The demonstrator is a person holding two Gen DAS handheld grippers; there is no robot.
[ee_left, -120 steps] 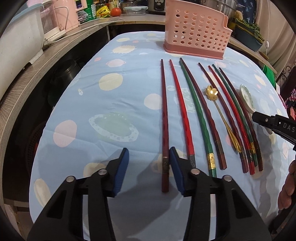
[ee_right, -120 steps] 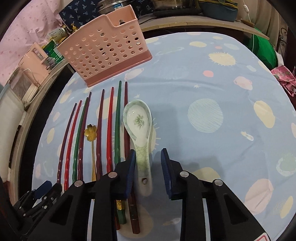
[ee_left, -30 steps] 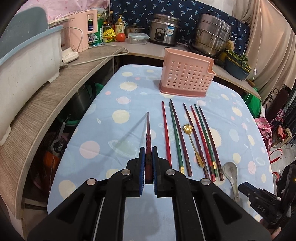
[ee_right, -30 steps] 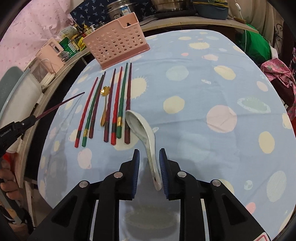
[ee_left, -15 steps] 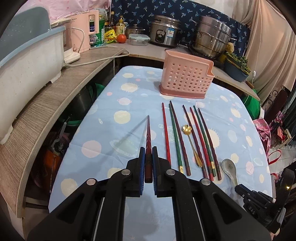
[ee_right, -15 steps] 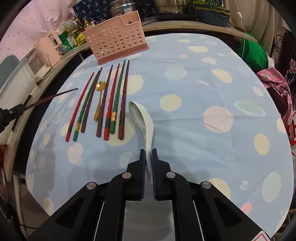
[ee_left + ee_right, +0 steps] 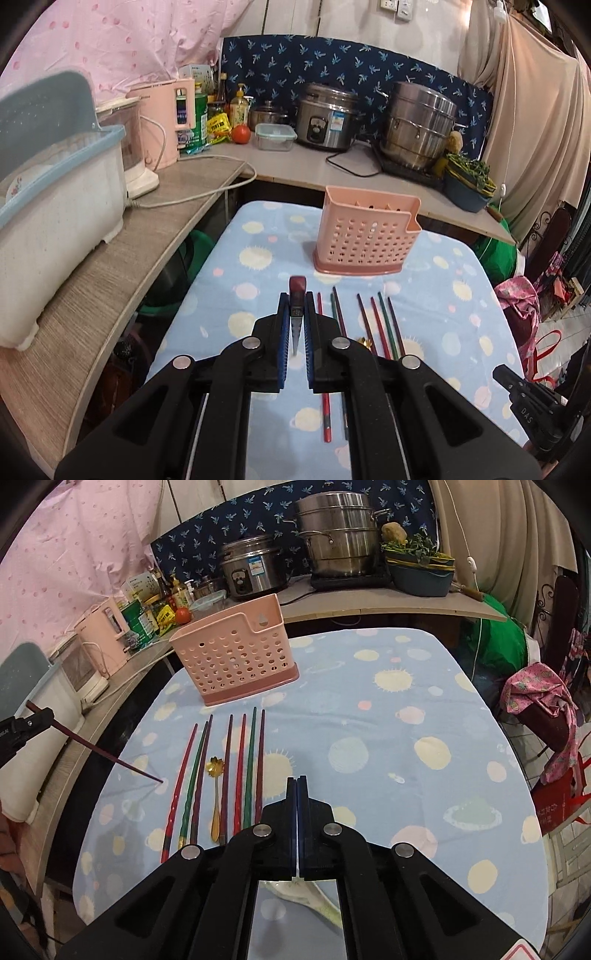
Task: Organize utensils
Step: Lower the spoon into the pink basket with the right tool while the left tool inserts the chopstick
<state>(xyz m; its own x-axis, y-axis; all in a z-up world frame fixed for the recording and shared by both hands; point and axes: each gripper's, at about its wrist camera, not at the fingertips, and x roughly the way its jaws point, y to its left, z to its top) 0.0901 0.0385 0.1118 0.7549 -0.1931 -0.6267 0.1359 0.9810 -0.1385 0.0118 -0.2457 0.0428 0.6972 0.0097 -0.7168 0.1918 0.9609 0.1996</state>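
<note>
My left gripper (image 7: 296, 306) is shut on a dark red chopstick (image 7: 297, 286), whose thick end sticks up above the pads. From the right wrist view that chopstick (image 7: 110, 760) slants down toward the cloth. My right gripper (image 7: 297, 781) has its jaws closing the last bit, pads pressed together. The white spoon (image 7: 314, 899) is off the cloth and shows under the fingers, pinched by its handle. Several red, green and brown chopsticks (image 7: 242, 768) and a gold flower spoon (image 7: 215, 766) lie in a row before the pink holed basket (image 7: 236, 661).
The table (image 7: 424, 709) wears a blue spotted cloth. A wooden counter (image 7: 122, 266) runs along its left side, bearing a white bin (image 7: 55, 206) and a pink kettle (image 7: 166, 122). Steel pots (image 7: 417, 122) stand behind the basket (image 7: 365, 240). A person's hand (image 7: 7, 834) is at the left edge.
Both grippers have risen. The right jaws closed on the spoon's handle and lifted it off the cloth. The held chopstick now stands thick end up instead of pointing ahead.
</note>
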